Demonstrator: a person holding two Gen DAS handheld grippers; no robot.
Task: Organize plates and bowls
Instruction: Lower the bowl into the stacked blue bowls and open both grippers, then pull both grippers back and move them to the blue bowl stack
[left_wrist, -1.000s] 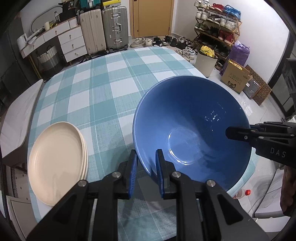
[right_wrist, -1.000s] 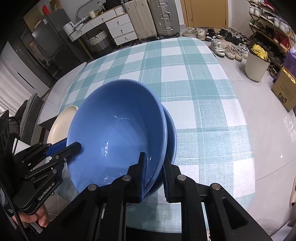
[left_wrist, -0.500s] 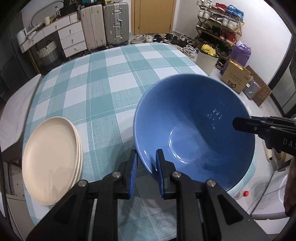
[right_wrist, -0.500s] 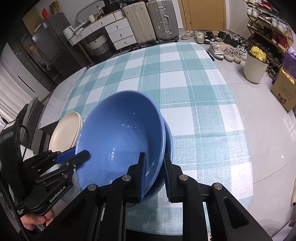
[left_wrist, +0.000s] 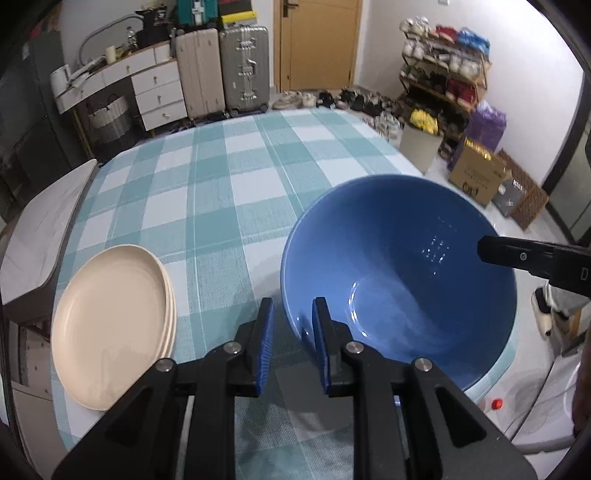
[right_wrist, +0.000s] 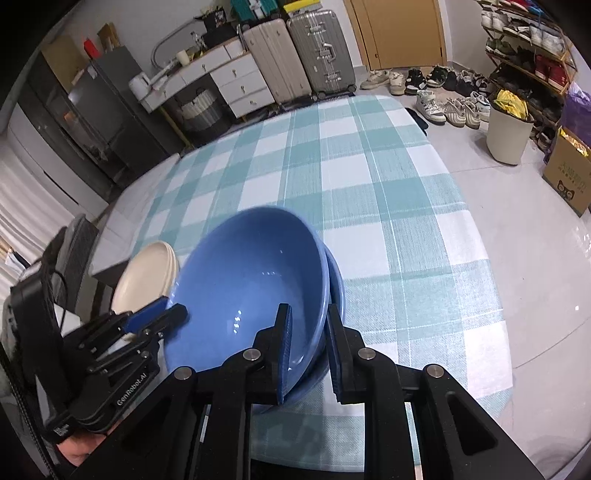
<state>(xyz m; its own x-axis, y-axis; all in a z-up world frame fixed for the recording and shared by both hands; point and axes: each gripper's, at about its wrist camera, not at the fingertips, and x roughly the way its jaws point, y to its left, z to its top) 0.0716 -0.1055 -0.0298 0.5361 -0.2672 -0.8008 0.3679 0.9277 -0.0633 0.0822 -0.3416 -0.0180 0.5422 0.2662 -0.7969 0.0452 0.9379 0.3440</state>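
Note:
A large blue bowl (left_wrist: 399, 280) (right_wrist: 243, 295) rests tilted inside a second blue bowl (right_wrist: 338, 288) near the front right edge of the checked table (left_wrist: 229, 177). My left gripper (left_wrist: 291, 325) is shut on the top bowl's near-left rim, one finger inside and one outside. On the opposite rim my right gripper (right_wrist: 308, 325) is shut too, its left pad against the inner wall. Each gripper shows in the other's view: the right gripper (left_wrist: 517, 254) at the far rim, the left gripper (right_wrist: 166, 314) with a hand behind it. A stack of cream plates (left_wrist: 110, 317) (right_wrist: 147, 273) lies left of the bowls.
A grey chair (left_wrist: 40, 221) stands against the table's left side. On the floor to the right are a waste bin (right_wrist: 509, 133), a cardboard box (left_wrist: 476, 177) and shoe racks. Suitcases (left_wrist: 221, 70) and drawers line the far wall.
Both views have tipped up slightly, showing more of the room. The top bowl has sunk a little deeper into the bowl beneath it. Both grips stay on its rim.

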